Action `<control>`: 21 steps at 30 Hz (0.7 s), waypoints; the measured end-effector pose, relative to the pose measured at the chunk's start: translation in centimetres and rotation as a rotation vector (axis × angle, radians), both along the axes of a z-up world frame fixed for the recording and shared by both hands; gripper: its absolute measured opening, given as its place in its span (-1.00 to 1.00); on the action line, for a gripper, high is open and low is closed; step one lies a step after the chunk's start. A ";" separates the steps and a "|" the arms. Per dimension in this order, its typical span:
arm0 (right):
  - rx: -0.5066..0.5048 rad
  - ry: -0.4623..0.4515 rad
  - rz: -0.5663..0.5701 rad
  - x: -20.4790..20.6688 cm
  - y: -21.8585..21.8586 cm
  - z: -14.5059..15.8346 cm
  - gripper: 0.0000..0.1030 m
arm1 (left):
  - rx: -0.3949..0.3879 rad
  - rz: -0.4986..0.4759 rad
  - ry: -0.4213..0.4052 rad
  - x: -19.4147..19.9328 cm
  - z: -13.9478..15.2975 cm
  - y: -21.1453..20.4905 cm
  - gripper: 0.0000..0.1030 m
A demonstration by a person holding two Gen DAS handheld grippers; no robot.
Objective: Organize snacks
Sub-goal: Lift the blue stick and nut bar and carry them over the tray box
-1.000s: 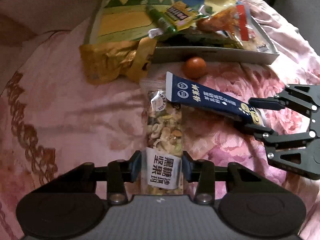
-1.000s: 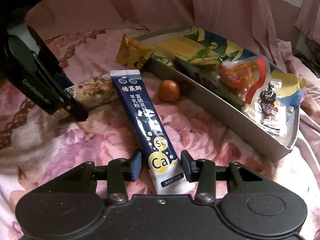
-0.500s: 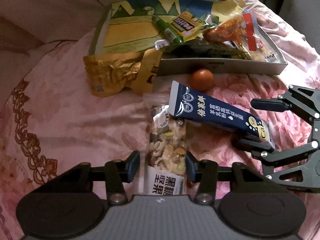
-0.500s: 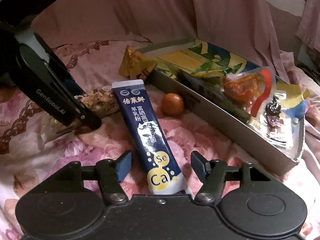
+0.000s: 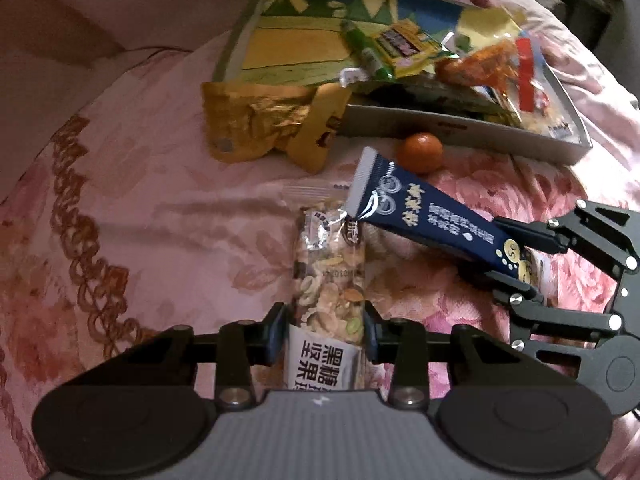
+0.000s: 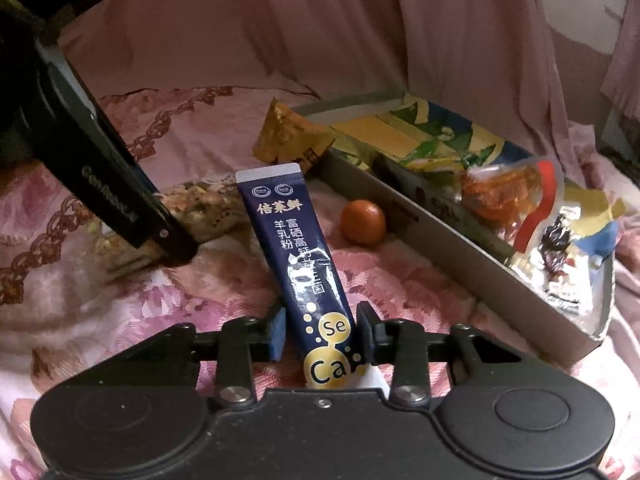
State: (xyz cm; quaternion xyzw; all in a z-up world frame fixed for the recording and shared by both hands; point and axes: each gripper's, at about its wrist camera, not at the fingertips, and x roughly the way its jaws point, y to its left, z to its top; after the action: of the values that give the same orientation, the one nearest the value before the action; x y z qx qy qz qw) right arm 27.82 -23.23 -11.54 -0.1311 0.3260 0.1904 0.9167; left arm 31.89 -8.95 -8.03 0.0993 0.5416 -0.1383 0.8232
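Left wrist view: left gripper [image 5: 325, 330] fingers just closed, clamped on clear nut packet [image 5: 329, 276] lying on pink floral bedspread [image 5: 160, 216], right wrist view: right gripper [image 6: 320, 334] fingers just closed, clamped on navy sachet [image 6: 298, 248], beside small orange [image 6: 363, 222] and snack box [image 6: 452, 240].

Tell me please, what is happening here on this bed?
A person is sorting snacks with two hand-held claws. The left claw has just closed on a clear nut packet; the right claw has just closed on a dark blue sachet. Both packets lie on the pink cover, beside the half-filled box.
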 end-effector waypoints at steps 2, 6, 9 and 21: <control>-0.012 -0.027 -0.013 -0.2 -0.1 0.3 -0.33 | 0.013 0.018 -0.018 -0.3 0.4 0.2 -0.20; -0.005 -0.093 -0.044 -0.7 -0.5 1.3 -0.34 | 0.033 0.055 -0.055 -0.6 1.7 0.5 -0.20; 0.028 -0.137 -0.071 -0.9 -1.3 2.4 -0.34 | 0.033 0.077 -0.091 -0.7 3.0 0.4 -0.20; 0.139 -0.304 -0.256 -0.7 -5.8 6.0 -0.33 | -0.044 0.094 -0.284 3.2 9.6 -4.7 -0.19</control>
State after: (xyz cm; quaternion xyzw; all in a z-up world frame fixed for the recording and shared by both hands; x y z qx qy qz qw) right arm 27.14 -28.98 -5.57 -0.0524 0.1841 0.0723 0.9788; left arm 35.10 -13.64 1.53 0.0741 0.4206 -0.0959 0.8991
